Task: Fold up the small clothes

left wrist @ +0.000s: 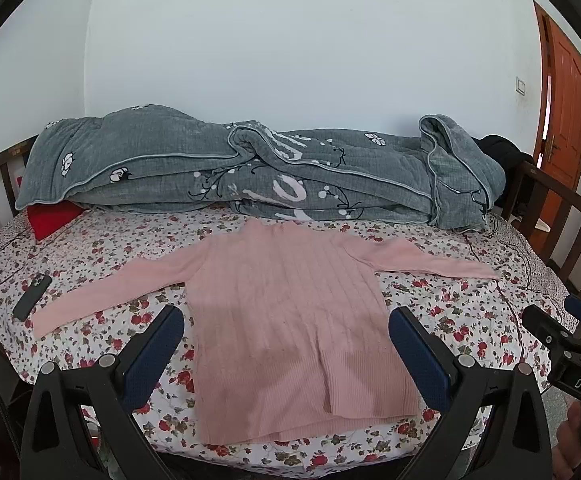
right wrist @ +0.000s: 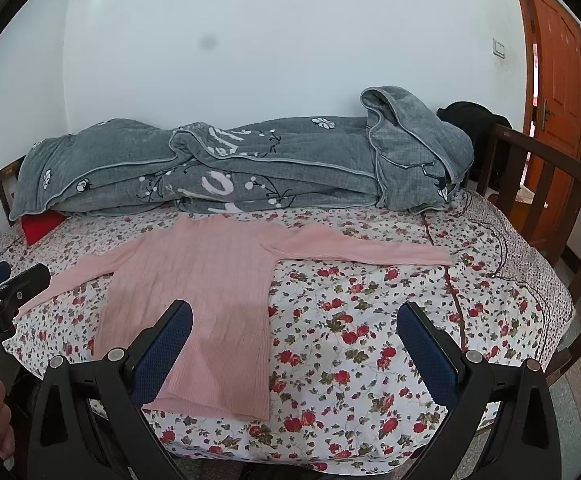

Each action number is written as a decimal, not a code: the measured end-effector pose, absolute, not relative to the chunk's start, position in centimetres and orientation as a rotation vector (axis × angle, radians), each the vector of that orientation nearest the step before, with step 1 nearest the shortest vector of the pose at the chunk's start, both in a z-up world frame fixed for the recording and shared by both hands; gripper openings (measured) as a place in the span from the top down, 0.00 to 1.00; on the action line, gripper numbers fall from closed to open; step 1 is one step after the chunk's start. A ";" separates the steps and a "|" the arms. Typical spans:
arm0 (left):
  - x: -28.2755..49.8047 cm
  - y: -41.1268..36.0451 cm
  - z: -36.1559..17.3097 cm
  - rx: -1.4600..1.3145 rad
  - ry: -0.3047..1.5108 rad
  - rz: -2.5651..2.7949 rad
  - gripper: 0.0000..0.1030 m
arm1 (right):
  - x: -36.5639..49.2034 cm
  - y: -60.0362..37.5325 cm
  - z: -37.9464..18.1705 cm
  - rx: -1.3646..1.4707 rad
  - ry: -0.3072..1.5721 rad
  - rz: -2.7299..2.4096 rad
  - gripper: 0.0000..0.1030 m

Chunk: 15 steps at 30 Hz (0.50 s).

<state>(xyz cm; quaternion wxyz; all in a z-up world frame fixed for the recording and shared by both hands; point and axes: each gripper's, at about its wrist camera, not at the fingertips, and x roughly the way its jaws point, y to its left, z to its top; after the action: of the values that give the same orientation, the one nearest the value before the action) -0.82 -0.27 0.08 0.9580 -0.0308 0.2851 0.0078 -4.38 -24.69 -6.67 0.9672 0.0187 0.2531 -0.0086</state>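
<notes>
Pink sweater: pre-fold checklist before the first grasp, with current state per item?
1. Pink sweater lies flat, front panel smooth: ok.
2. Both sleeves spread out to the sides, not tucked under: ok.
3. Left gripper open, holding nothing: ok.
4. Right gripper open, holding nothing: ok.
5. Phone apart from the sleeve cuff near it: ok, though close.
6. Grey quilt clear of the collar: cannot tell, its edge sits right at the neckline.
</notes>
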 end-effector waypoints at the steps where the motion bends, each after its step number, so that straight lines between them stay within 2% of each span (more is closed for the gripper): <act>1: -0.8 -0.3 0.1 -0.061 0.579 0.016 0.00 | -4.4 -24.7 -6.7 0.039 0.512 -0.017 0.02; 15: -0.9 -0.7 0.1 -0.056 0.575 0.012 0.00 | -4.6 -25.0 -6.7 0.046 0.513 -0.011 0.02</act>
<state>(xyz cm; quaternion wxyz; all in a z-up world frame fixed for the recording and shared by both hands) -0.86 -0.73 0.08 0.9586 -0.0278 0.2835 0.0060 -4.56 -24.96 -6.73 0.9671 0.0225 0.2535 -0.0054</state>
